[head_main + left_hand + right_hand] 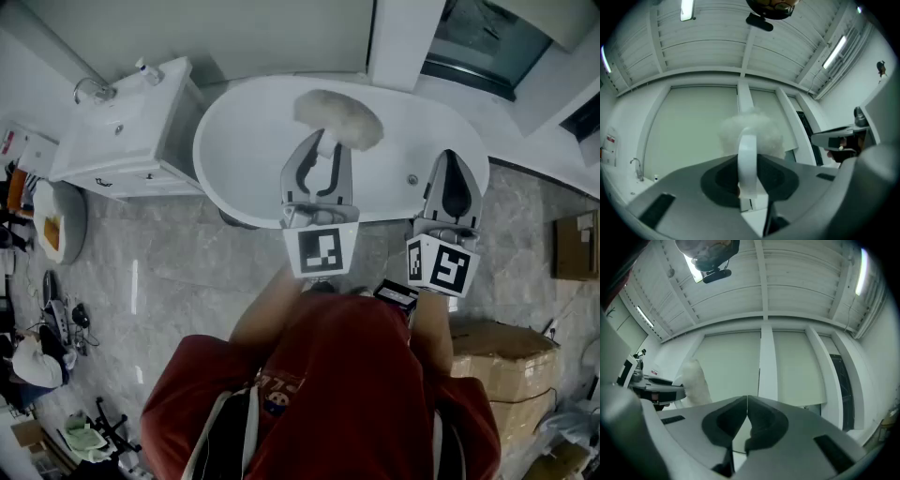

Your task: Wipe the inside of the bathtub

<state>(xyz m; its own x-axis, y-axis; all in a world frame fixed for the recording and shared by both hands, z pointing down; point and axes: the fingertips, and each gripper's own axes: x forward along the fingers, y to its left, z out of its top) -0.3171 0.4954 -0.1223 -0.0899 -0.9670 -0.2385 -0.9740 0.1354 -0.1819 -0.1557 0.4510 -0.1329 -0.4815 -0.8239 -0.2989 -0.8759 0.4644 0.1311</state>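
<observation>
1. At the far left a white vanity (122,131) with a faucet (92,91) stands just beside the left end of the bathtub (230,178).
2. The bathtub is a white oval lying across the middle of the head view, on a grey marbled floor (187,272).
3. The left tongs (324,148) reach over the tub's near rim around its middle. In the left gripper view they are clamped on the white handle (747,159) of a fluffy white duster (339,119).
4. The duster's fluffy head sits inside the tub, near the middle of the far wall and straight beyond the left tongs. Whether it presses on the tub's surface cannot be told.
5. A small round fitting (412,179) shows on the tub's inner wall, between the two tongs.
6. The right tongs (451,159) hang over the near rim at the tub's right end. In the right gripper view the jaws meet edge to edge with nothing held between them.
7. At the far right a cardboard box (497,361) rests on the floor, well apart from the tub.
</observation>
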